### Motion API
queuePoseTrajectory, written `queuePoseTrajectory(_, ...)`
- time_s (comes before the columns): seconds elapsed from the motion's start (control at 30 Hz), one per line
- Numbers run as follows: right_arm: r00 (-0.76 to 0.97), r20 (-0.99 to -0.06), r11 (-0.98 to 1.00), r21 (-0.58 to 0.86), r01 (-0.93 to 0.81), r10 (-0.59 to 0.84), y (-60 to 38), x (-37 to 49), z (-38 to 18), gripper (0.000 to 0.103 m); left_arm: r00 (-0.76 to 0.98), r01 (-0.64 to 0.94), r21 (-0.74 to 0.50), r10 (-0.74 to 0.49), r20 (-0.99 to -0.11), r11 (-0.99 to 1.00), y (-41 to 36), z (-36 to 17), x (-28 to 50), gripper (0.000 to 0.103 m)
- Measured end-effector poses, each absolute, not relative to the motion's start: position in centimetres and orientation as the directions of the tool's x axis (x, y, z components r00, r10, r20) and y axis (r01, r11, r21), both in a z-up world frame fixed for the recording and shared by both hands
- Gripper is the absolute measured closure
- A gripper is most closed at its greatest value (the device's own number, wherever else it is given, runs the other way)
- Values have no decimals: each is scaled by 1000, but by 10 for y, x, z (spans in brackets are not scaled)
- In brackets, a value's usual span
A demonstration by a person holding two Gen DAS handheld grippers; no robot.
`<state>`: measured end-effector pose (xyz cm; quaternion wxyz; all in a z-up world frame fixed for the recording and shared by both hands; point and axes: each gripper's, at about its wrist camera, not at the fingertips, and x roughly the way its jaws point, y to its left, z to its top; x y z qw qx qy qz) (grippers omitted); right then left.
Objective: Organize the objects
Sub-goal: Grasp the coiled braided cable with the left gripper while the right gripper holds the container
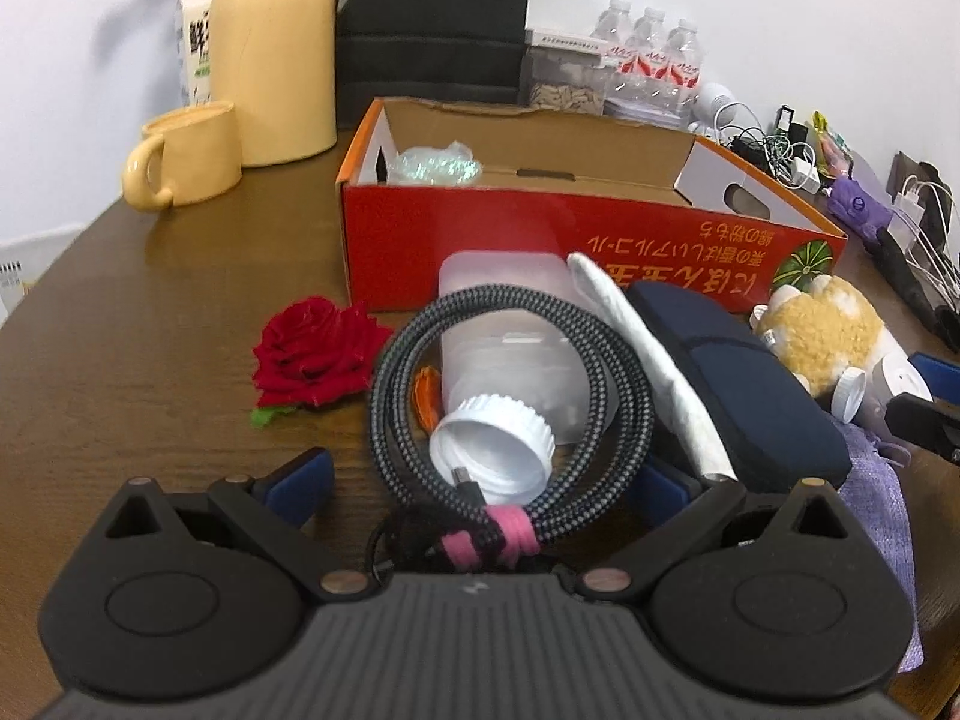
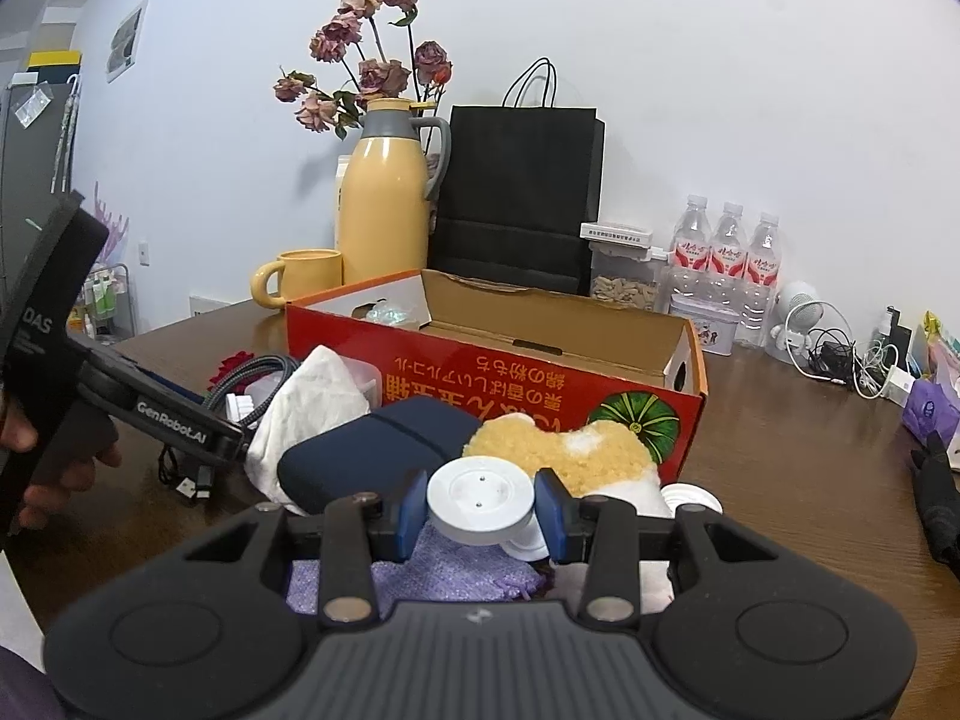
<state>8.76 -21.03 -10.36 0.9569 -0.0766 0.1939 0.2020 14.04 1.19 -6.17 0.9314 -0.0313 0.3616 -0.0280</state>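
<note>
Braided and limp, the coiled cable (image 1: pixel 510 396) is lying before the red box (image 1: pixel 540 228), around a plastic bottle (image 1: pixel 510 360). We are straddling it with our wide-open left gripper (image 1: pixel 480 480), aiming for the pink tie (image 1: pixel 498 540); our right gripper (image 2: pixel 480 510) is clamping a light white disc (image 2: pixel 480 501).

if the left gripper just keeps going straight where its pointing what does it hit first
Most likely the coiled grey braided cable, lying between the open left gripper fingers, then the translucent white-capped plastic bottle the coil rests on. Depth is uncertain.
</note>
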Motion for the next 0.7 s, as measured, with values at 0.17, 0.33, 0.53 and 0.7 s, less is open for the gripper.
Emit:
queuePoseTrajectory(0.17, 842, -402, 906, -63, -419, 361, -210, 87, -104, 65, 756, 20, -149, -113, -645, 989, 18, -59, 135, 17)
queuePoseTrajectory(0.33, 843, -394, 906, -59, -420, 365, -210, 83, -104, 65, 769, 4, -149, -98, -631, 989, 16, -58, 129, 21)
queuePoseTrajectory(0.53, 849, -385, 909, -58, -413, 362, -213, 78, -102, 65, 784, 3, -134, -86, -615, 991, 13, -47, 122, 22)
queuePoseTrajectory(0.7, 854, -374, 910, -56, -410, 362, -214, 76, -100, 65, 798, -5, -116, -66, -599, 993, 14, -33, 116, 22)
